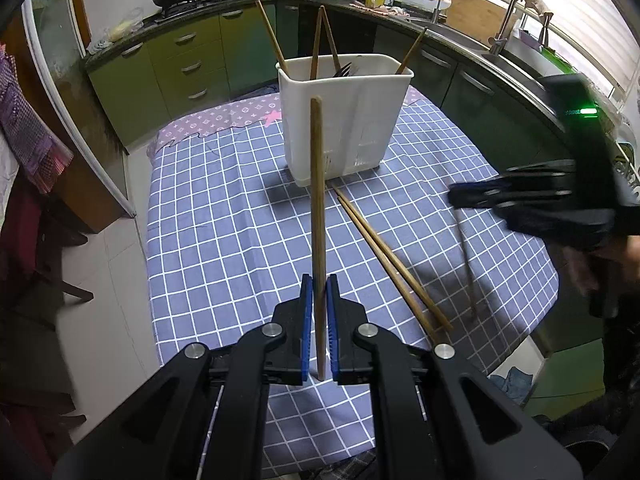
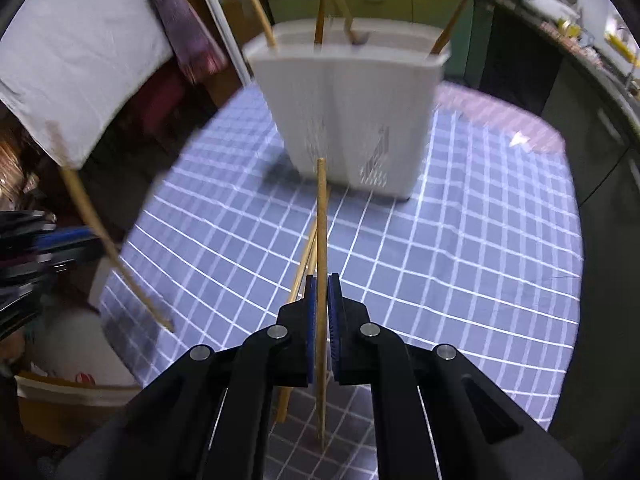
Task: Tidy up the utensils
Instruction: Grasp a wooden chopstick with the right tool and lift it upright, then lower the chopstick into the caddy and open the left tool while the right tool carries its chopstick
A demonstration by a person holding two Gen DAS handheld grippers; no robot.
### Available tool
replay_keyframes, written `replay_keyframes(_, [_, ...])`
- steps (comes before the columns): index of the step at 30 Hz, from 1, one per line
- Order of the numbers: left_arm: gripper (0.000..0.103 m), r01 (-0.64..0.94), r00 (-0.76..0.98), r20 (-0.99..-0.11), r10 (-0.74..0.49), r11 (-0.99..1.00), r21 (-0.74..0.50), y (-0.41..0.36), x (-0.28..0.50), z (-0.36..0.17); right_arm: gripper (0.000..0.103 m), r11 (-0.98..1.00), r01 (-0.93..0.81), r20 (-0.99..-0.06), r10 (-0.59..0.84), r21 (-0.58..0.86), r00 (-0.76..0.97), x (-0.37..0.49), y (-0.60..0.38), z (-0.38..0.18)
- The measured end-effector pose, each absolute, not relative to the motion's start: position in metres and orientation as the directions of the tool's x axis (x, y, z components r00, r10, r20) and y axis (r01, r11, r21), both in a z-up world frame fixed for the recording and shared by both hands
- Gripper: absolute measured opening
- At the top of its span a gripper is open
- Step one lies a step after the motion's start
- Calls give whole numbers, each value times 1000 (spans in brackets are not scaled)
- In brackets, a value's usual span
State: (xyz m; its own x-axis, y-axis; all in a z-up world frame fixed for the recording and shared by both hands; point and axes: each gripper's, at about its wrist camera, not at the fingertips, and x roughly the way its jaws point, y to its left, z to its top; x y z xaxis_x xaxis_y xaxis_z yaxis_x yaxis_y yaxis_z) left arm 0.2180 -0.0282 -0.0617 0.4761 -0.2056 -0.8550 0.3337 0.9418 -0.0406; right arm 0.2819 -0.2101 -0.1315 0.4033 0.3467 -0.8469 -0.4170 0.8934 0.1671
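Each of your grippers, left gripper [image 1: 319, 320] and right gripper [image 2: 321, 320], was clamped on one upright chopstick [image 1: 317, 216], its long axis pointing up, while the white utensil holder [image 1: 344, 120] stood straight ahead of both, seemingly nearer your right.

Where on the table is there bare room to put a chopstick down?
Bare cloth lies left of the holder and of the left tongs; more shows right of the holder. It is crowded in front of the holder, where two loose chopsticks lie.
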Motion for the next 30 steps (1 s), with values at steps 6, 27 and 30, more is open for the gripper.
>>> replay_keyframes(6, [7,343,485,-851,-203,939,-28,-31,213,-60,7,902,-397,-790,366,171,492,242,-248,-103])
replay_keyframes(27, [7,362,506,-838,-204,932,-9,-37,205,-46,7,899,-392,-733,400,195,550,208,-272,-91])
replay_keyframes(30, [7,365,511,-834,-208,931,-8,-39,207,-42,7,898,-392,-729,404,200,552,209,-272,-90])
